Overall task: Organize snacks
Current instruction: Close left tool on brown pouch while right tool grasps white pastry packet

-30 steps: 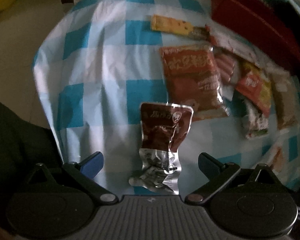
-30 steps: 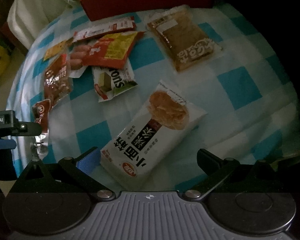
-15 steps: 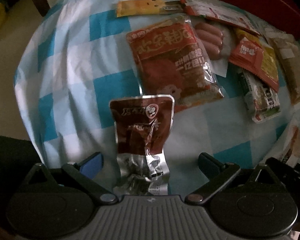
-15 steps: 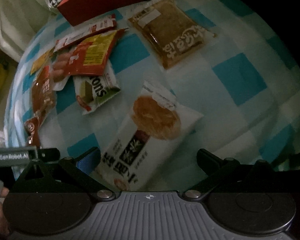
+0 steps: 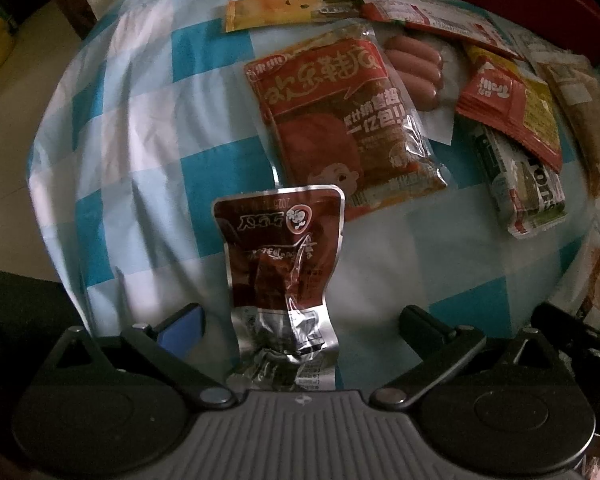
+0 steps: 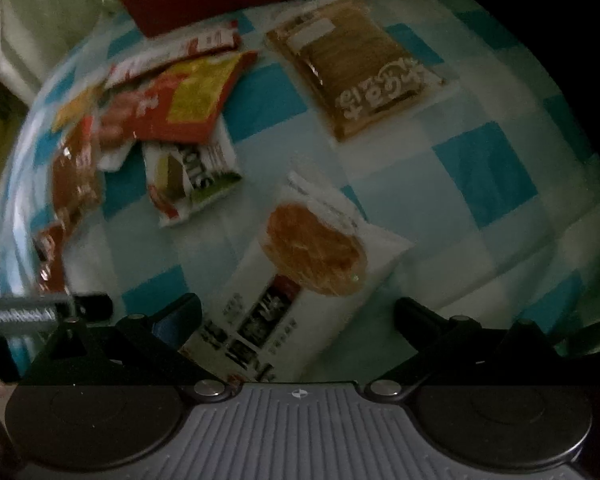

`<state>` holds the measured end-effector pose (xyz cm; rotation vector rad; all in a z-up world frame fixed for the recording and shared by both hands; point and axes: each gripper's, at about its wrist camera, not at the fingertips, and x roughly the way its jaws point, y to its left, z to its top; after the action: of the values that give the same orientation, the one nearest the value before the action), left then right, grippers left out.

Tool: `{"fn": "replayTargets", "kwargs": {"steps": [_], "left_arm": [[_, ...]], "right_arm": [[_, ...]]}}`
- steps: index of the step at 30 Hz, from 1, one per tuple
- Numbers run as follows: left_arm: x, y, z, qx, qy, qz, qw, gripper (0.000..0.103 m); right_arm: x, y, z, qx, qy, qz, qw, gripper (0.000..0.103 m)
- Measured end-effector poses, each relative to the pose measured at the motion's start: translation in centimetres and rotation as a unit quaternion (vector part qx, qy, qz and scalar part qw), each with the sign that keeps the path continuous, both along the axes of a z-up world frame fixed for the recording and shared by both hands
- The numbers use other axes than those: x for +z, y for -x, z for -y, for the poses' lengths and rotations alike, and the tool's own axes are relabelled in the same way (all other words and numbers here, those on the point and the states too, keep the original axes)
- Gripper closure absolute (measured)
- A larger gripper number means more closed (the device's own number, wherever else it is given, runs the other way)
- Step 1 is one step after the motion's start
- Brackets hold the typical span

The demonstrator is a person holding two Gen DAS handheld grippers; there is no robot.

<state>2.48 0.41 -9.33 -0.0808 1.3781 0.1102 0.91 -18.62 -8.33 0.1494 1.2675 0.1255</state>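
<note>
Brown pouch [image 5: 280,256]: near left edge of bench [image 5: 140,128], its crumpled foil end nearest camera. Likely light, soft, slick foil; judge best grip across flat body, not crinkled end.
Left gripper [image 5: 300,326]: jaws wide, straddling pouch's foil end, pads clear of it, holding nothing.
White pack [image 6: 300,276]: mid-bench, likely light, puffy, crushable; take by narrow sides.
Right gripper [image 6: 298,320]: jaws wide, just been closing slightly, pack between them, not clamped.

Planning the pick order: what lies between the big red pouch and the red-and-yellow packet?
In the left wrist view, a clear pack of sausages lies between the big red pouch and the red-and-yellow packet.
</note>
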Motion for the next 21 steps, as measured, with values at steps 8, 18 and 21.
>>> {"fn": "replayTargets", "kwargs": {"steps": [8, 18, 21], "left_arm": [[-0.2, -0.3, 0.1, 0.007, 0.001, -0.001, 1.0000, 0.004], [0.2, 0.0, -0.2, 0.005, 0.001, 0.006, 1.0000, 0.004], [0.1, 0.4, 0.0, 0.000, 0.001, 0.019, 0.9998, 0.004]], "right_arm": [[1.1, -4.3, -4.0, 0.129, 0.025, 0.066, 0.989, 0.018], [1.9, -2.3, -2.4, 0.142, 0.020, 0.033, 0.989, 0.016], [0.8, -2.4, -4.0, 0.152, 0.042, 0.029, 0.987, 0.017]]}}
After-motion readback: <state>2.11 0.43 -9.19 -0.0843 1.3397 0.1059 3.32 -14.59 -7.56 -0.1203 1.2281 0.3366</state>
